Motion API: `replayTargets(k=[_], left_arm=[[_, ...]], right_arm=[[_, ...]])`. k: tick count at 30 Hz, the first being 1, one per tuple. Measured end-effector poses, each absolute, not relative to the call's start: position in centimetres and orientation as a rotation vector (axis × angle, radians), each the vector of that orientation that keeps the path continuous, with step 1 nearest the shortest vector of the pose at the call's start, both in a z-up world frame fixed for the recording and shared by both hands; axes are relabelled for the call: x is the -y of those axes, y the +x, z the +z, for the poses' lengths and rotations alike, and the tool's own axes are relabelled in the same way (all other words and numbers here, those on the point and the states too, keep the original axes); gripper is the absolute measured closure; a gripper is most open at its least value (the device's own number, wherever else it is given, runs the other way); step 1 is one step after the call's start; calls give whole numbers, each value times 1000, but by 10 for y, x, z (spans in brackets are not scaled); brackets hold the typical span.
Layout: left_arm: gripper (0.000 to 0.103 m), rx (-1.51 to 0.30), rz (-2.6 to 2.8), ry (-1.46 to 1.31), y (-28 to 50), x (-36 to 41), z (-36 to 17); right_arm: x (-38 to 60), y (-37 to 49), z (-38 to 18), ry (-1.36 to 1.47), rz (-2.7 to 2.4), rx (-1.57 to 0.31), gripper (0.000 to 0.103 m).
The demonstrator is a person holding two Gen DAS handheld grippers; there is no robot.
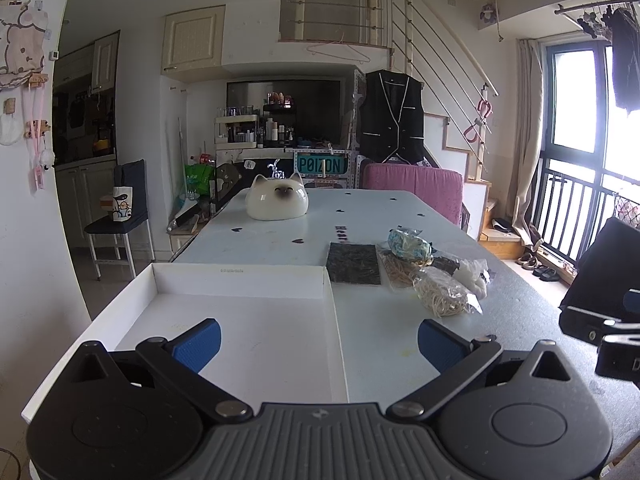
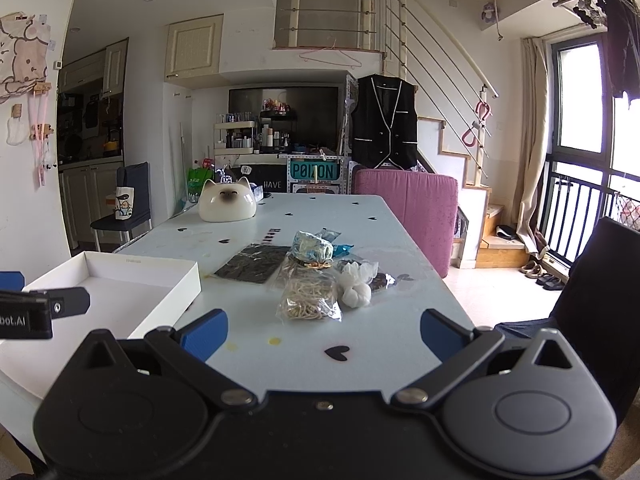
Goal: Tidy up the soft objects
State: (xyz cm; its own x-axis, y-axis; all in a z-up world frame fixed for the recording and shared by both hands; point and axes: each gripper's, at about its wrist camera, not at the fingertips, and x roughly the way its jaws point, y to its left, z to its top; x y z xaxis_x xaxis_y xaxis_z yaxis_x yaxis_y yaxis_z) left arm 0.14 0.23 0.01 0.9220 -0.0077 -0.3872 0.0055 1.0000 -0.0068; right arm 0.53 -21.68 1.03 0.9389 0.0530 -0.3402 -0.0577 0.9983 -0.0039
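**A:** Item one, nearest: my right tool [image 2: 324,334], jaws spread wide, nothing between the blue pads [image 2: 204,338]. My left tool [image 1: 318,344], likewise released and empty, hangs over the white box [image 1: 240,276]. What first?

**B:** I'd judge the bag of rubber bands [image 2: 308,296]; it is closest to the right tool, on the surface [image 2: 360,216]. Come down on the bulk of it, not the loose plastic edge, and close gently; film like that probably slips and crumples.

**A:** Entry: clear crinkled bag, tan bands inside, lumpy. Just beside it, touching, a white knotted soft bundle [image 2: 356,294].

**B:** Beyond those, a blue-and-white patterned wad [image 2: 312,250] resting on further packets, and a flat dark speckled sheet [image 2: 252,264] lying left of the pile, near the box's far corner.

**A:** Box: shallow, white, open, nothing in it that I can see.

**B:** Farthest: a cat-shaped ceramic piece [image 2: 227,202], well apart. Leave it.
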Motion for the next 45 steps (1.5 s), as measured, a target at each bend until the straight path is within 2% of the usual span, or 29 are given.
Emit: replayTargets(k=[11, 22, 35, 45], left_arm=[[0, -351, -45, 35, 31, 25, 26], [0, -415, -168, 50, 105, 51, 46], [0, -641, -134, -75, 250, 46, 34], [0, -842, -88, 19, 352, 52, -7]], right_arm=[[223, 18, 21, -5, 109, -328, 0], [243, 43, 28, -51, 78, -277, 0], [274, 117, 12, 101, 41, -342, 0], [263, 179, -6, 186, 239, -446, 0]])
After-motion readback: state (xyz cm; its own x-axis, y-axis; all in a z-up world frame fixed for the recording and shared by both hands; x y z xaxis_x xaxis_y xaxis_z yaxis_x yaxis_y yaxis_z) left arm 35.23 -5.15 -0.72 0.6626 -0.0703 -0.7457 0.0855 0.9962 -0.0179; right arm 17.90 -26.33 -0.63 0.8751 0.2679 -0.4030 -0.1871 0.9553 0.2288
